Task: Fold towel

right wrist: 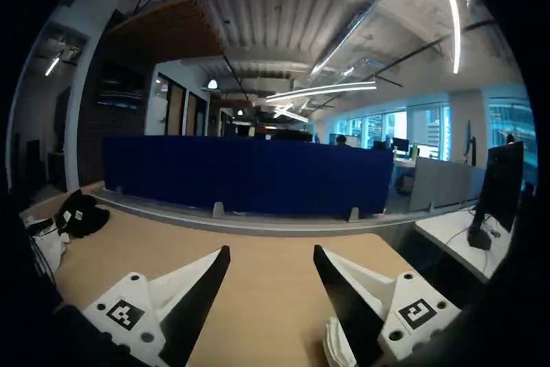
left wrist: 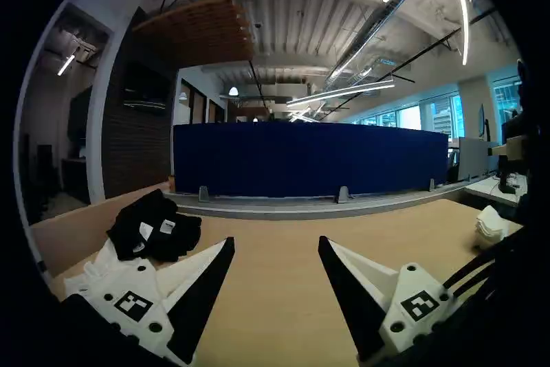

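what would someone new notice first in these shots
The long blue partition along the far edge of the wooden table stands out first. In the left gripper view, a black cloth pile lies at the left and a white folded stack at the right. Up close, the left gripper and the right gripper are both open over bare wood.

One light wooden desk (left wrist: 275,298) carries one heap of black cloths (left wrist: 152,233) at its left edge and one stack of folded white towels (left wrist: 491,224) at its right edge. One long blue fabric partition (left wrist: 309,159) lines its far edge.
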